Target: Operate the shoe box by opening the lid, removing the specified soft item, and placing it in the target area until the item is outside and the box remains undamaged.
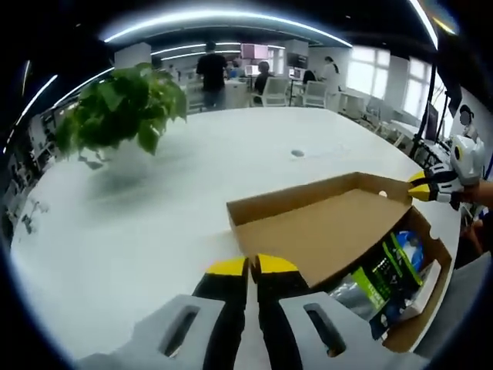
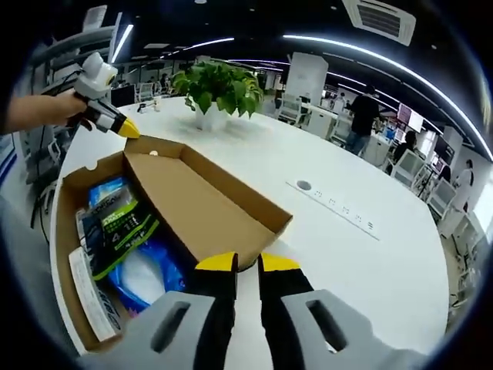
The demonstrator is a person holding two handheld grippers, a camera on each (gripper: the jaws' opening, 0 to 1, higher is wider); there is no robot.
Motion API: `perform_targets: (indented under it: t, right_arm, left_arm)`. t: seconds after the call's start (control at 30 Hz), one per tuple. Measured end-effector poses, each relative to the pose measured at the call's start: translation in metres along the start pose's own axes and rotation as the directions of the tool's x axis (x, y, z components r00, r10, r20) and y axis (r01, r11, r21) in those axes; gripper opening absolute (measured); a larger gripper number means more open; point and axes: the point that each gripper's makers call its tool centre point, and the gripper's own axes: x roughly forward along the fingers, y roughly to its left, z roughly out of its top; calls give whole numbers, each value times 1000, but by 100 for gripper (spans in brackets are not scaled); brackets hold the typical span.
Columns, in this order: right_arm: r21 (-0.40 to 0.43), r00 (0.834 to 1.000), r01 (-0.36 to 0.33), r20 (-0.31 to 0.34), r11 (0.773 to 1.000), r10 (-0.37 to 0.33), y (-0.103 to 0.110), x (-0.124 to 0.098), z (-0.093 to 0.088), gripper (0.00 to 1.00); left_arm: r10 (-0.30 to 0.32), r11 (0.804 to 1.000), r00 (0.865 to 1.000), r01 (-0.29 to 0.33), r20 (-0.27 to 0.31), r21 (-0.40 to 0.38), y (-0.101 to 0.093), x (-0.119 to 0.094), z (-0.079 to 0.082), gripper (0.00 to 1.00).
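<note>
1. With the lid (image 2: 204, 204) already swung up and back, the cardboard shoe box (image 2: 65, 231) lies open on the white round table (image 2: 370, 254); the opening step looks done and removal not yet begun.
2. Right gripper (image 2: 247, 264): in the right gripper view its yellow-tipped jaws are drawn close with only a narrow gap, at the lid's near corner. The edge may be caught between them, but the contact is hidden, so I cannot tell whether it pinches the cardboard or merely rests against it.
3. Left gripper (image 1: 253, 266): in the left gripper view the same picture, jaws nearly together at the opposite lid corner (image 1: 240, 231). In the right gripper view it (image 2: 127, 129) sits at the far corner, held by a hand (image 2: 65, 108). Grip again cannot be confirmed.
4. Judgement: one gripper at each end of the lid keeps the flap propped evenly, avoiding twist on the hinge fold and so sparing the box.
5. Contents: a green-and-black printed packet (image 2: 119, 223) lies over a soft blue-and-white plastic-wrapped bundle (image 2: 142, 274), with a flat white card or booklet (image 2: 88, 297) along the box wall. Which is the specified soft item is not certain; the bundle seems likeliest.
6. A potted plant (image 2: 216, 89) stands well apart across the table; bare tabletop beside the box could serve as target area.
7. Next move, as I judge: free one gripper, reach in.
</note>
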Motion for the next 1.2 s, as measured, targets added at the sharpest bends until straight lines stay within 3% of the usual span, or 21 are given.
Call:
perform_targets:
  t: [0.2,0.5,0.83,1.2]
  right_arm:
    - [14,1000,-1,31,1000,0,3,-13,8,12]
    - [32,994,-86,70,996,84,37,-26,21,13]
    - [85,984,-176,30,981,174,66,-20,14,14]
    - [118,966,-255,-12,960,258,89,-1,7,17]
  left_arm:
    - [-5,999,1000,5,2,-35,0,0,0,1]
    - [-11,1000,1000,11,21,-19,-6,-6,2,8]
    - [-20,1000,999,21,49,-21,-10,-24,11,15]
    - [-42,999,997,43,64,-5,-23,-40,5,22]
